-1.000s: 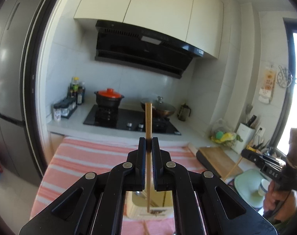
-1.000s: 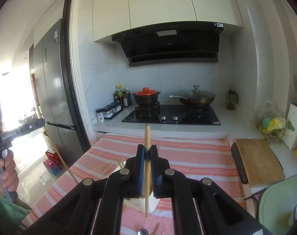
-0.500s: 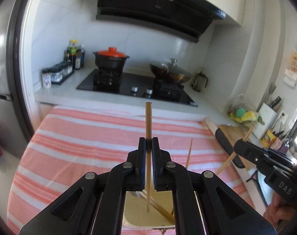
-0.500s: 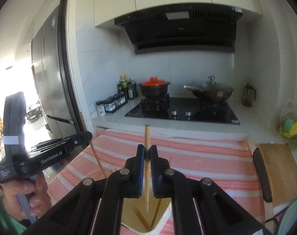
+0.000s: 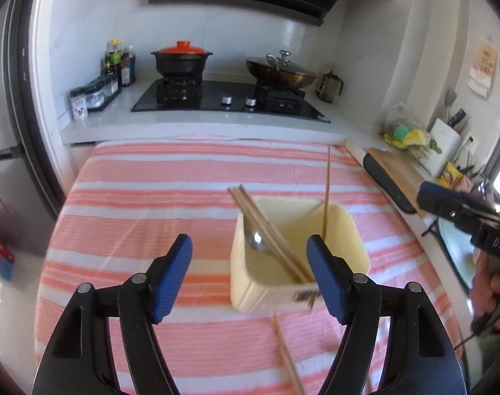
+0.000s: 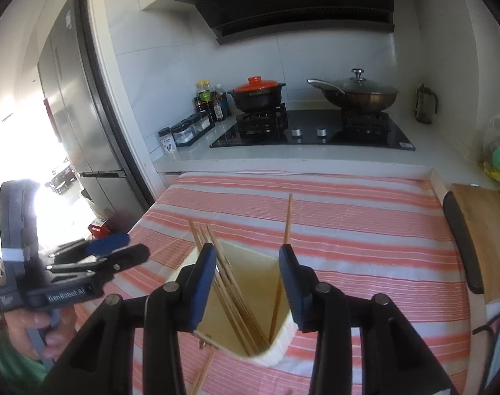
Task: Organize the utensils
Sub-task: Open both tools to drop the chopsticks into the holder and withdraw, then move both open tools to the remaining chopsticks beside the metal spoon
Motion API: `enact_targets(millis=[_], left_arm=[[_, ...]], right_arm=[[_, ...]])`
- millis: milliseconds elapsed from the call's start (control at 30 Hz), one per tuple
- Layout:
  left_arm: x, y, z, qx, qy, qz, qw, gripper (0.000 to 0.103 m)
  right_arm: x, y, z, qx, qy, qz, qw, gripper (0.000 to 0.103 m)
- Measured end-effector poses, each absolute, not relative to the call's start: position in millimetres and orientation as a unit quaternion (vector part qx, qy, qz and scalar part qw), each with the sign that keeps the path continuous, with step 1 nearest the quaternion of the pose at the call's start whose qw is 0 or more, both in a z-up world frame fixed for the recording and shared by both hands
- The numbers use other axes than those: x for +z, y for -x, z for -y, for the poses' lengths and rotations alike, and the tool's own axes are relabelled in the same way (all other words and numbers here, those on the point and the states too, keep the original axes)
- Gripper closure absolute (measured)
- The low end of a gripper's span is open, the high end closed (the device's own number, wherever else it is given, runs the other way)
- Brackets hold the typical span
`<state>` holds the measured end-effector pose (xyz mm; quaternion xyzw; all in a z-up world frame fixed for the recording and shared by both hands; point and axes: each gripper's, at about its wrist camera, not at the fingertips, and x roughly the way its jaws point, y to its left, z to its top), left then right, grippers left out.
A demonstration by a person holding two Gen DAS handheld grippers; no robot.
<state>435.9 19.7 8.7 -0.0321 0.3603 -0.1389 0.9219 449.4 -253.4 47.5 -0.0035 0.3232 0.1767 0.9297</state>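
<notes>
A cream utensil holder (image 5: 355, 230) stands on the pink striped cloth (image 5: 151, 204). It holds several wooden chopsticks (image 5: 266, 230), a metal spoon (image 5: 257, 240) and one upright chopstick (image 5: 326, 194). My left gripper (image 5: 250, 256) is open and empty, just above and left of the holder. In the right wrist view my right gripper (image 6: 246, 263) is open and empty over the holder (image 6: 279, 350), with chopsticks (image 6: 226, 283) leaning inside. A loose chopstick (image 5: 287, 358) lies on the cloth in front of the holder.
A stove (image 5: 230, 98) with a black pot with a red lid (image 5: 182, 59) and a wok (image 5: 279, 72) is behind the table. A cutting board (image 6: 480, 230) lies at the right. A fridge (image 6: 82, 131) stands at the left. Spice jars (image 5: 95, 93) sit on the counter.
Both grippers held a chopstick upright and shut; both have opened and the chopsticks now stand in the holder. Both views have tilted down toward the holder.
</notes>
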Motion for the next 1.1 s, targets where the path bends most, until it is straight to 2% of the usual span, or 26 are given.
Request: enact_targets(millis=[100, 200, 333, 500, 700, 800, 900, 1100], left_arm=[[-15, -385, -38, -0.132, 0.009, -0.389, 0.912, 0.020], [-57, -335, -53, -0.127, 0.028, -0.423, 0.897, 0.020], [-110, -275, -56, -0.102, 0.076, -0.455, 0.881, 0.020], [-143, -230, -44, -0.085, 0.090, -0.457, 0.881, 0.020], [-161, -218, -32, -0.089, 0.098, -0.462, 0.877, 0.020], [-162, -217, -24, -0.086, 0.077, -0.461, 0.880, 0.020], [-160, -218, -13, -0.096, 0.062, -0.460, 0.881, 0.020], [-148, -238, 6, -0.109, 0.053, -0.448, 0.886, 0.020]], right_arm=[[35, -394, 268, 0.173, 0.047, -0.329, 0.927, 0.054], [0, -335, 288, 0.151, 0.072, -0.339, 0.926, 0.054], [-63, -256, 310, 0.096, 0.059, -0.354, 0.928, 0.054], [-121, -187, 318, 0.055, 0.014, -0.355, 0.933, 0.054], [-156, -179, 324, 0.034, 0.007, -0.354, 0.934, 0.054], [-166, -180, 338, 0.018, -0.033, -0.365, 0.930, 0.054], [-168, -178, 349, 0.015, -0.070, -0.362, 0.929, 0.054], [-165, -183, 349, 0.016, -0.075, -0.370, 0.926, 0.054]])
